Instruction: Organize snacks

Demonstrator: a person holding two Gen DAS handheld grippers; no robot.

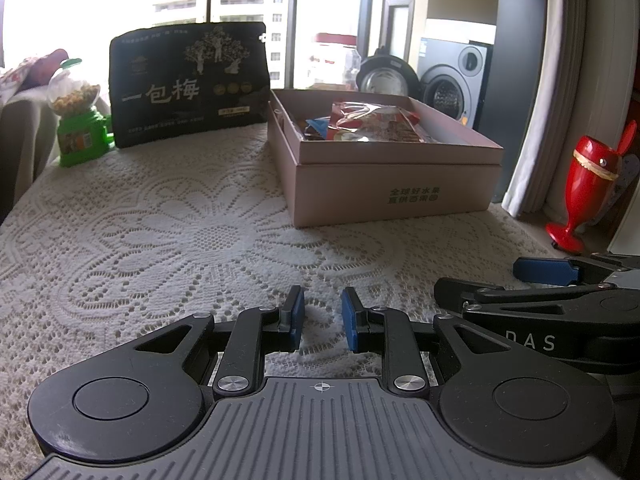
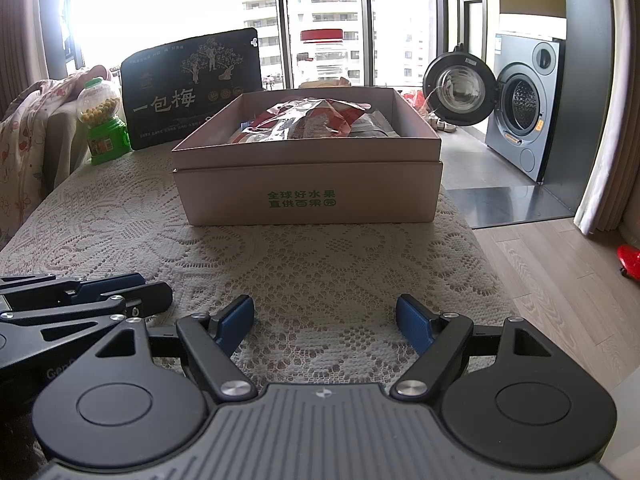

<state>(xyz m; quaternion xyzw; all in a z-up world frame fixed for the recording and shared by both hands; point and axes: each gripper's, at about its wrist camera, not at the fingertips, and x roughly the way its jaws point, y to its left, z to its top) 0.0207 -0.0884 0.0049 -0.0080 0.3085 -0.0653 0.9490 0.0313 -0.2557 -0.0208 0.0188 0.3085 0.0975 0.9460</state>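
An open pink cardboard box (image 1: 384,192) (image 2: 308,184) stands on the lace-covered table and holds red and foil snack packets (image 1: 372,120) (image 2: 316,120). A large black snack bag (image 1: 188,84) (image 2: 192,88) stands upright behind it to the left. Beside the bag is a green gumball dispenser (image 1: 82,120) (image 2: 102,120). My left gripper (image 1: 322,300) hovers low over the cloth near the front, its blue pads a small gap apart with nothing between them. My right gripper (image 2: 326,308) sits to its right, open wide and empty, facing the box.
A clear jar with a red lid (image 1: 336,60) (image 2: 322,56) stands behind the box by the window. A red vase (image 1: 588,184) is on the floor at the right. A washing machine (image 2: 524,112) with its door open lies beyond the table's right edge.
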